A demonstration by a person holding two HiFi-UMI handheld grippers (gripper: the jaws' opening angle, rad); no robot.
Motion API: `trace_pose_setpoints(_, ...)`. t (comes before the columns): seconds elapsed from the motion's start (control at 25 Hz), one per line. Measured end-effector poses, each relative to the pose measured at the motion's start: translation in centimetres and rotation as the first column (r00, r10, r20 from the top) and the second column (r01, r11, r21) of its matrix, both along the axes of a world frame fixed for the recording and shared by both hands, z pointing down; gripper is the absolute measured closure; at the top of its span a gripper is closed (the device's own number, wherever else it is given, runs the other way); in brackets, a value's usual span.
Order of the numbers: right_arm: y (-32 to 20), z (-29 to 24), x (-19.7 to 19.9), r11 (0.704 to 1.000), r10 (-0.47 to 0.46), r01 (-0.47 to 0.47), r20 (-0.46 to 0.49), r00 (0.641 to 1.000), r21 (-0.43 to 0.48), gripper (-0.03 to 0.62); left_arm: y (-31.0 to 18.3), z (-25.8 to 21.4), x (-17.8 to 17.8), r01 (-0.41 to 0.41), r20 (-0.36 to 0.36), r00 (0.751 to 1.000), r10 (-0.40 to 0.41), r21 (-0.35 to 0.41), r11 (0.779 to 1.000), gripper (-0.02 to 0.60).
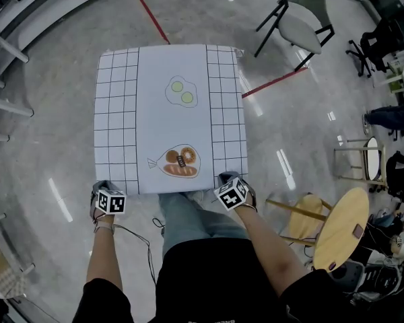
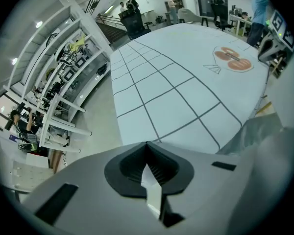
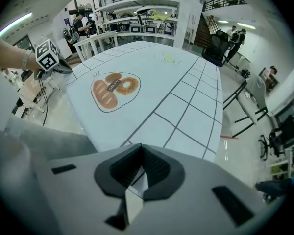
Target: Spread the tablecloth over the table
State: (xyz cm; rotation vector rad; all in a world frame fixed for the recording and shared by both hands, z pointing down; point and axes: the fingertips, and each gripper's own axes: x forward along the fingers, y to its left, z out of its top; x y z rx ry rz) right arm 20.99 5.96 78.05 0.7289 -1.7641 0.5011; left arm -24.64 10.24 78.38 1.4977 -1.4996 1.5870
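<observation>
The tablecloth [image 1: 170, 113] looks thin, smooth, matt cloth. The floor [image 1: 47, 147] is polished and glossy. The left gripper [image 2: 148, 173] and right gripper [image 3: 136, 177] have matt grey plastic shells — their pads [image 2: 161, 169] black, ribbed.

A grey chair [image 1: 308, 12] stands well beyond the right gripper [image 1: 226, 179]; a round wooden tabletop [image 1: 341, 227] is near its right.
</observation>
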Motion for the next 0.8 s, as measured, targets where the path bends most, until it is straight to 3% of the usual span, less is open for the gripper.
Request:
trace_pose_setpoints(0.44, -1.0, -0.2, 1.8, 0.999, 0.043, -0.044, -0.012, 0.999, -0.024, 0.583, 1.3, 0.2, 1.0, -0.005, -0.002, 1.0, 0.005, -0.061, 0.998, 0.572)
trace_pose_setpoints(0.64, -1.2, -0.1, 3.2, 0.997, 0.069, -0.07, -0.029, 0.997, -0.032, 0.583, 1.3, 0.3, 1.4, 0.039, -0.089, 0.995, -0.046, -0.085, 0.996, 0.572)
trace_pose_setpoints(0.8, -1.5, -0.4, 3.1, 0.994, 0.104, -0.106, -0.048, 0.993, -0.031, 0.583, 1.2, 0.1, 1.4, 0.03, -0.103, 0.994, -0.041, -0.104, 0.994, 0.572)
